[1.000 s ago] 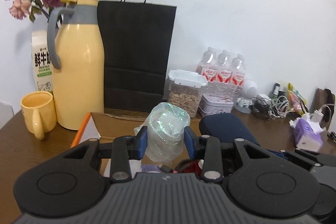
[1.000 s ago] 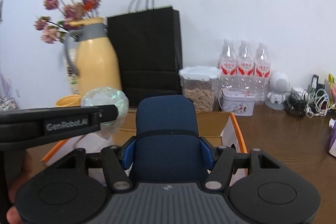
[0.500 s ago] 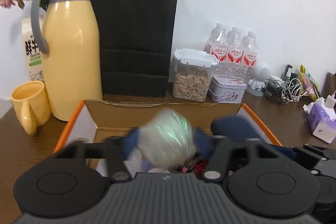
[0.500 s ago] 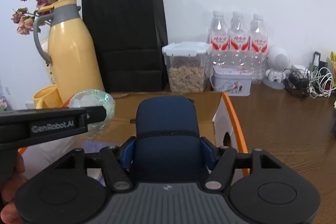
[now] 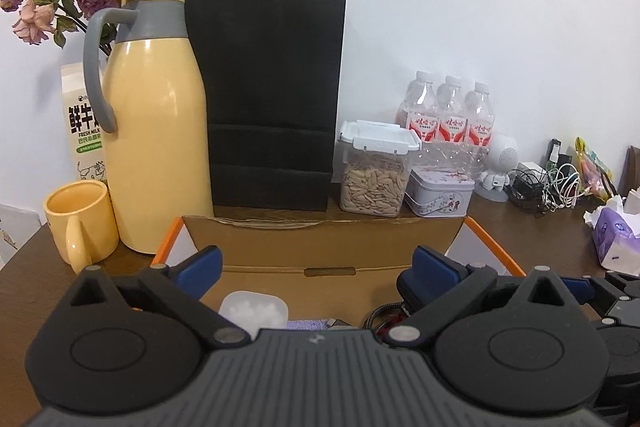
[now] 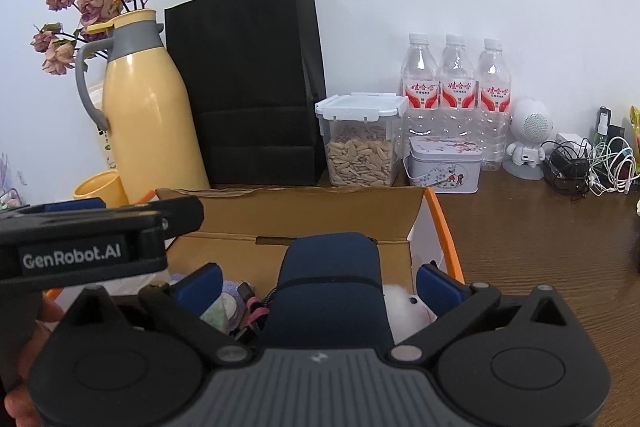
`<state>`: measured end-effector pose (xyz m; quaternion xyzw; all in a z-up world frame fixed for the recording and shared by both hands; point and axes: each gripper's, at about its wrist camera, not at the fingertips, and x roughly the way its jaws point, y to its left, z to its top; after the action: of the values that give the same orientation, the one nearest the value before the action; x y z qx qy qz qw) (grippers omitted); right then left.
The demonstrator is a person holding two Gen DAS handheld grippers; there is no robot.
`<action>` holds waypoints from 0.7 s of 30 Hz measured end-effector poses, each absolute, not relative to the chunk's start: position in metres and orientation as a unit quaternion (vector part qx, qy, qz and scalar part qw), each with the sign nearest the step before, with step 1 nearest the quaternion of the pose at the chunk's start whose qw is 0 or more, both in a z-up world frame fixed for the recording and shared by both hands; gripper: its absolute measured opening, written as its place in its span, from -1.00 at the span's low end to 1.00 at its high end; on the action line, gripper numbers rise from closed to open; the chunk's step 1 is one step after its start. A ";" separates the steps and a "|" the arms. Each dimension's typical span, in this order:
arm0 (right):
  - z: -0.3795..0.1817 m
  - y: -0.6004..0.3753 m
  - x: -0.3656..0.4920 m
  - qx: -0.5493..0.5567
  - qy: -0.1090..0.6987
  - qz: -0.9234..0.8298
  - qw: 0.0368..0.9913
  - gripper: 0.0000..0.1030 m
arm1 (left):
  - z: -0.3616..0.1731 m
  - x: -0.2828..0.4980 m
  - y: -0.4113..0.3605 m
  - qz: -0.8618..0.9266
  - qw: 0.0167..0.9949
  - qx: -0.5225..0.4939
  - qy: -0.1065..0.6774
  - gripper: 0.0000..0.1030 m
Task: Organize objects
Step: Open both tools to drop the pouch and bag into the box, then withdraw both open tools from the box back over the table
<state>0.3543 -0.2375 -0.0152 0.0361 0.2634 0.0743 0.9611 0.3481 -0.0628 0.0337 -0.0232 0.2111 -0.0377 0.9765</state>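
Both claws opening over the cardboard box [image 5: 320, 233] on the table [image 6: 540, 235].
Left wrist: left claw [image 5: 316, 267] spreading, nothing between; translucent tub [image 5: 254, 309] inside looks light, slippery. Right wrist: right claw [image 6: 318, 281] parting clear of the navy case [image 6: 330, 279], stiff-looking; best taken by its flanks.

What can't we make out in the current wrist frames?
- Box contents: left view, the left tool body hides most; only a white tub and cable ends show.
- Navy case: right view, its near end is hidden by the right tool; whether it rests on the box floor is unclear.
- Milk carton: left view, half behind the flask.
- Tissue pack: left view, near the right edge, partly behind the other tool.
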 end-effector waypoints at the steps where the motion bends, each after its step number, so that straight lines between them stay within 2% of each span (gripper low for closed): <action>1: -0.014 -0.237 0.353 0.036 0.262 0.075 0.962 1.00 | 0.035 0.346 -0.062 -0.038 0.977 -0.024 0.209 1.00; 14: 0.013 -0.223 0.313 0.007 0.214 0.098 0.972 1.00 | 0.061 0.292 -0.039 -0.048 0.988 -0.030 0.146 1.00; 21: 0.015 -0.214 0.274 -0.017 0.205 0.121 0.971 1.00 | 0.061 0.248 -0.025 -0.046 0.988 -0.019 0.148 1.00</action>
<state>0.2736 -0.2135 0.0145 -0.0173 0.2049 0.1208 0.9712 0.2477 -0.0246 0.0611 -0.0192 0.1484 -0.0457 0.9877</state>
